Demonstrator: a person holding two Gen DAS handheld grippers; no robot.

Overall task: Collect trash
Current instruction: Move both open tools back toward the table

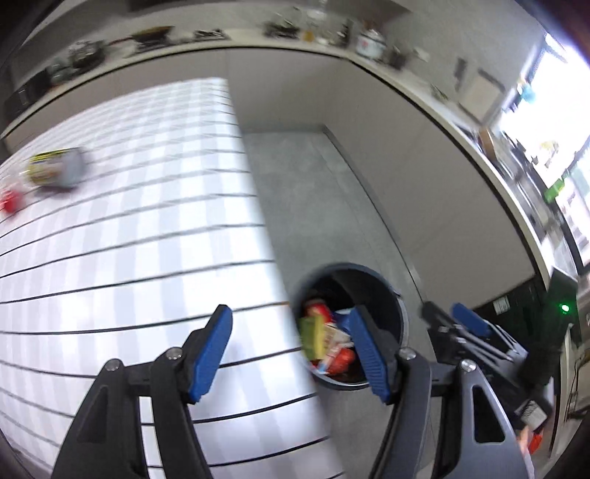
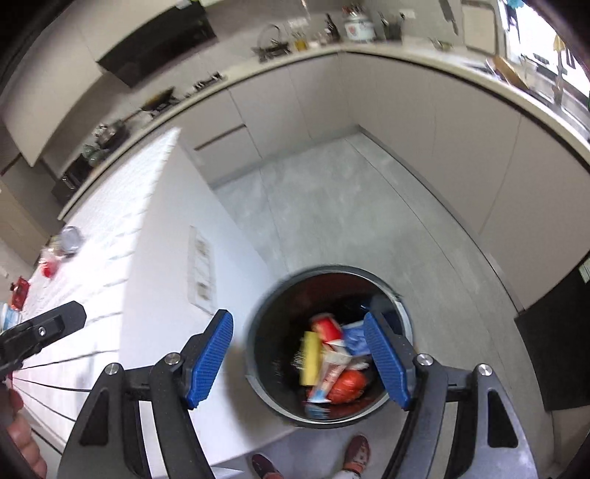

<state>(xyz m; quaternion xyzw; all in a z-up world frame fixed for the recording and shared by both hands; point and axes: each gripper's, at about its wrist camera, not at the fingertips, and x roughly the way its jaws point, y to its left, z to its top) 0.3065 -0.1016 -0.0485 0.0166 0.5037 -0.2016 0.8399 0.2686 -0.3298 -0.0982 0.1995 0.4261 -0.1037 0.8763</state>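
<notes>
Though blurred — wrappers [image 2: 333,363] inside bin [image 2: 258,353]

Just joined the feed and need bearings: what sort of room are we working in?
A home kitchen, most likely: a long countertop with a pot on it, cabinet fronts below, and a trash bin on the floor.

My left wrist camera looks steeply down along my left gripper [image 1: 291,353], over the edge of the checked surface [image 1: 129,228], with the round trash bin [image 1: 400,313] on the floor just beyond its right finger. My right wrist camera looks down along my right gripper [image 2: 298,363], set almost straight above the bin [image 2: 258,353], close enough to see inside it. Both views share the bin, the surface edge, the grey floor [image 2: 350,206] and the curved kitchen counter [image 2: 424,60] behind. Each view catches the other gripper at its side.
</notes>
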